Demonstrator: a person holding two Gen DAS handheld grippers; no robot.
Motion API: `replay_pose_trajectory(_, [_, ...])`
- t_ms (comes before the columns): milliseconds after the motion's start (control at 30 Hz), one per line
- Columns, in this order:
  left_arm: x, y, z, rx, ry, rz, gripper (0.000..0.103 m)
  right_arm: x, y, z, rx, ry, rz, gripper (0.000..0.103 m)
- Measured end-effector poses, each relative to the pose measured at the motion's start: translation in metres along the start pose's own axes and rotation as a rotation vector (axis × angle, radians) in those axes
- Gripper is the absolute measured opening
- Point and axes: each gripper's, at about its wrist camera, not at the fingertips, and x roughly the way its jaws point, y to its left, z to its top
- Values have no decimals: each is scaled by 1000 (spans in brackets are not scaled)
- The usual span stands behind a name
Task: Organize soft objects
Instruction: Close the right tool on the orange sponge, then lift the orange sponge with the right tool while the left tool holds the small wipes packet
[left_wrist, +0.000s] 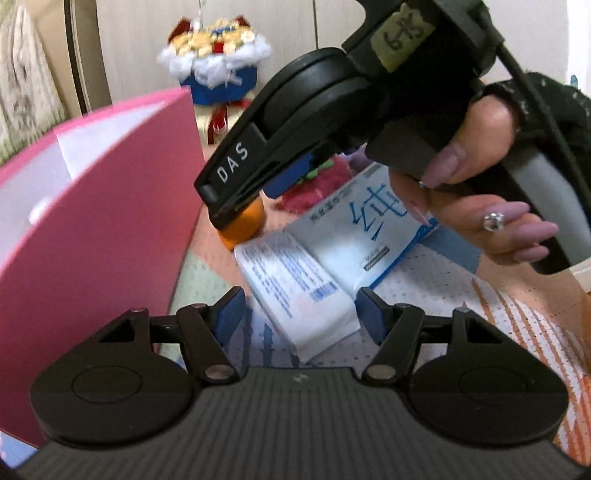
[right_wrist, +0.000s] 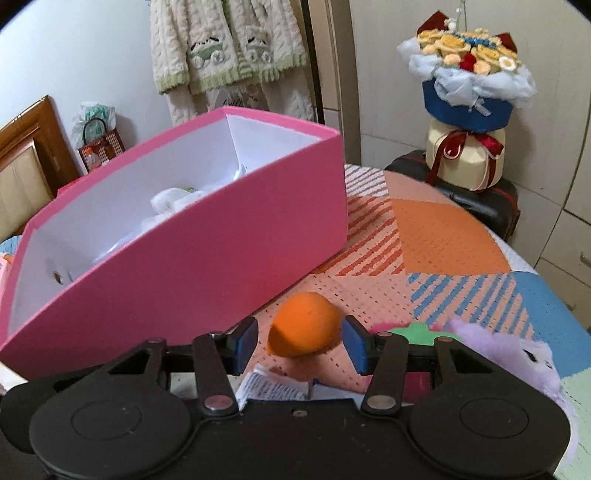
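A pink box (right_wrist: 207, 236), open at the top and white inside, is set on the patterned cloth (right_wrist: 454, 236) so that soft things can be dropped in from above; something white and crumpled (right_wrist: 173, 199) is already seen inside, toward the far end. The orange sponge (right_wrist: 303, 334) lies on the cloth just beside the near long wall of the box, and the right gripper (right_wrist: 301, 343) is held low over it with its blue pads apart, one on each side of the sponge; no contact with either pad can be made out, so the sponge is judged bracketed rather than gripped. In the left wrist view the right gripper (left_wrist: 236, 218) is seen from the side, its tip down at the sponge (left_wrist: 245, 225), held by a hand (left_wrist: 476, 206). The left gripper (left_wrist: 301, 314) is held with its fingers apart around the near end of a white tissue pack (left_wrist: 295, 291), which lies beside a second pack (left_wrist: 365, 236); whether its pads press the pack cannot be told. A purple plush toy (right_wrist: 517, 354) and a pink plush (left_wrist: 317, 184) are left on the cloth, presumably awaiting their turn. A bouquet (right_wrist: 469, 66) stands beyond the far edge of the cloth.
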Motion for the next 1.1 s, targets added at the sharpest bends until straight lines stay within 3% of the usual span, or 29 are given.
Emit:
replay_pose_trajectory(233, [-1, 0, -3, -24, -5, -31, 55, 17, -6, -1, 28, 8, 7, 56])
replay_pose_trajectory(300, [-2, 0, -4, -22, -12, -32, 53, 16, -4, -2, 17, 5, 18, 47])
replay_pose_trajectory(833, [-30, 2, -20, 58, 15, -39, 44, -34, 22, -25, 15, -71, -26, 46])
replay_pose_trajectory(967, [-26, 7, -15, 27, 2, -53, 48, -47, 29, -33, 18, -88, -42, 46])
replay_pose_trajectory(1100, [-25, 4, -8, 31, -57, -21, 66, -57, 28, -36, 38, -101, -69, 46])
